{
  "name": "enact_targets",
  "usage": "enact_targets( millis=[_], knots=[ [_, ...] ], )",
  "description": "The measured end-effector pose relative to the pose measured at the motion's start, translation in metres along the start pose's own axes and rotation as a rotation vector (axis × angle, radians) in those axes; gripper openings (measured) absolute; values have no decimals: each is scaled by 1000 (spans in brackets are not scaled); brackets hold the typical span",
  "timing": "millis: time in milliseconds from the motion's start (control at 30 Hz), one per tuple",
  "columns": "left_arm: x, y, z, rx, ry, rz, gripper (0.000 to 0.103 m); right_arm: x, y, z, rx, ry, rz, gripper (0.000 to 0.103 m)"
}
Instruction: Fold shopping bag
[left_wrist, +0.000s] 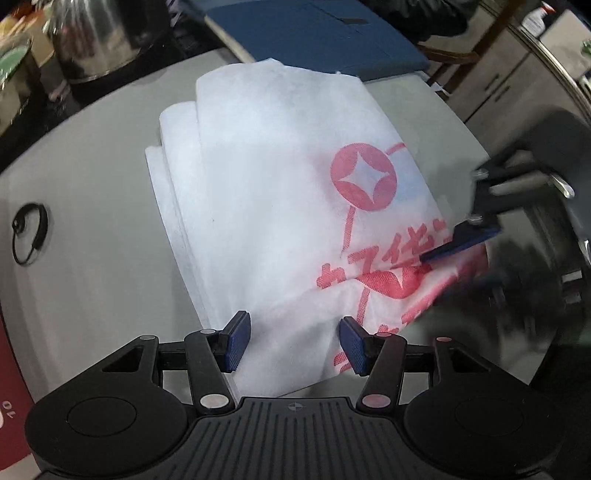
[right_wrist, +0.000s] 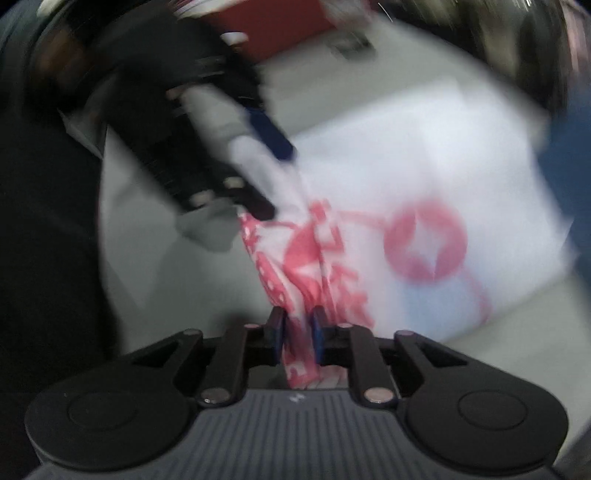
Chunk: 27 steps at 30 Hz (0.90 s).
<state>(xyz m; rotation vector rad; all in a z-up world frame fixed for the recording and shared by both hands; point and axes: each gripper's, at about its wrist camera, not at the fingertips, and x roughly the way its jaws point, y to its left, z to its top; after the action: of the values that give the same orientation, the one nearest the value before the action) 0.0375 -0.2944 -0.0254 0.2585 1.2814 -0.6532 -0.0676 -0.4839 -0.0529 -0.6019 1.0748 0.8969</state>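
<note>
Bag (left_wrist: 266, 192) lies folded on grey table (left_wrist: 92, 206), kettle (left_wrist: 92, 37) and blue pad (left_wrist: 325, 33) behind. Left gripper (left_wrist: 294, 341) stands open over its near edge. Right gripper (right_wrist: 298, 334) holds bunched printed cloth between narrow jaws.

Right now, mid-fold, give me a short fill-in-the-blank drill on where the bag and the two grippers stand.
1. The print on the white shopping bag is ____ in colour.
2. The bag lies on a ____ table.
3. A bunched, printed part of the bag runs between the pads of the ____ gripper.
4. The left gripper has its jaws ____, with bag fabric between them but not pinched.

Missing words: red; grey; right; open
</note>
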Motion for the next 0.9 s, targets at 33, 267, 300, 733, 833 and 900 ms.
enact_targets(
  millis=[33,267,300,733,833,900],
  knots=[
    [0,1,1,-10,5,-10,54,-4,20,-1,-116,-46,-81,46],
    [2,15,-3,-104,21,-81,55,33,61,3,-401,-79,-243,30],
    [2,18,-4,-131,20,-99,55,37,61,6,-418,-77,-237,27],
    [-11,1,-77,-107,-26,-207,55,57,-66,-3,515,47,559,12],
    [-36,-24,-82,97,-180,-118,55,66,-85,-14,652,56,630,11],
    [-51,-53,-85,345,-253,-71,55,69,-91,-16,688,69,653,11]
  ],
)
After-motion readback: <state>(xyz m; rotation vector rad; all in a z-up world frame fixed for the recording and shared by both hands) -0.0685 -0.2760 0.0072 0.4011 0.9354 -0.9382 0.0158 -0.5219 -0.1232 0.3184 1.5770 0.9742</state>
